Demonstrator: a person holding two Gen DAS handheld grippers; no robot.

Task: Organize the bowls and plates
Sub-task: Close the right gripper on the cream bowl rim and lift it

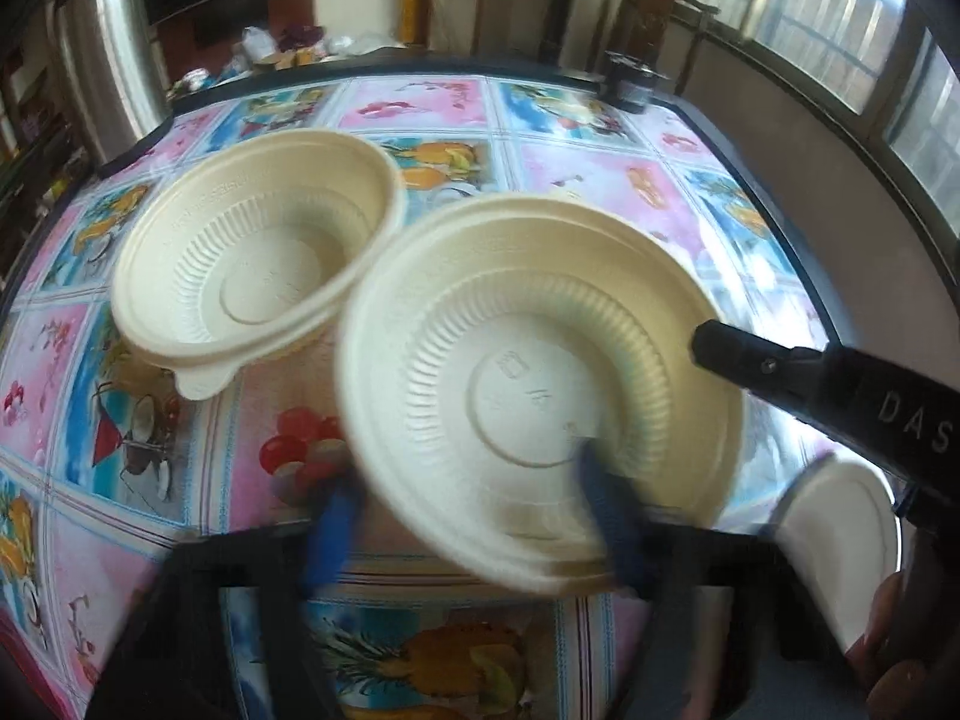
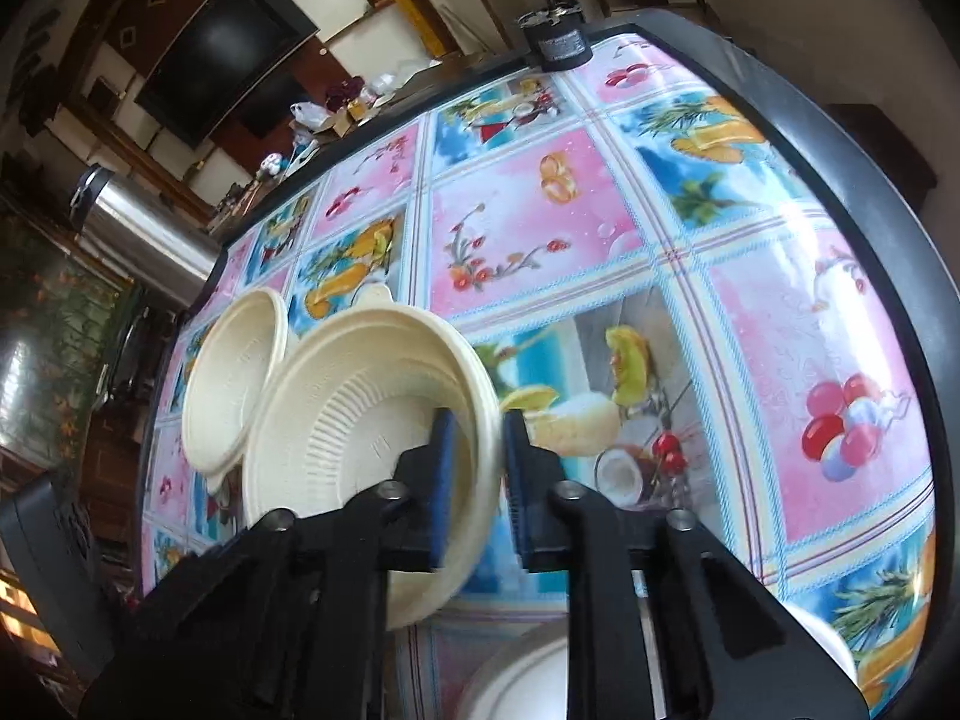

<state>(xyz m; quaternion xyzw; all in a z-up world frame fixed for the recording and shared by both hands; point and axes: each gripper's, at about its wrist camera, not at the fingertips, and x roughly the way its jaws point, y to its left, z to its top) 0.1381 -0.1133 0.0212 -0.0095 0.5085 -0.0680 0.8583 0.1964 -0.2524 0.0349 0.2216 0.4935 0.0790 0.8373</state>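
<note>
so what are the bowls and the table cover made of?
Near bowl and far bowl: likely moulded plastic or pulp fibre, matte cream, thin ribbed walls. Table cover: probably glossy vinyl or oilcloth, printed fruit squares, window glare on it.

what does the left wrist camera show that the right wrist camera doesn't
Only the left wrist view shows the barred windows, a wooden chair beyond the table, and the left gripper open, one blue finger inside the near bowl and one outside its rim.

Only the right wrist view shows the dark TV screen and the right gripper with its blue pads on either side of that bowl's rim.

Both show the near cream bowl, the second cream bowl beside it, the fruit-print tablecloth and the steel urn.
</note>
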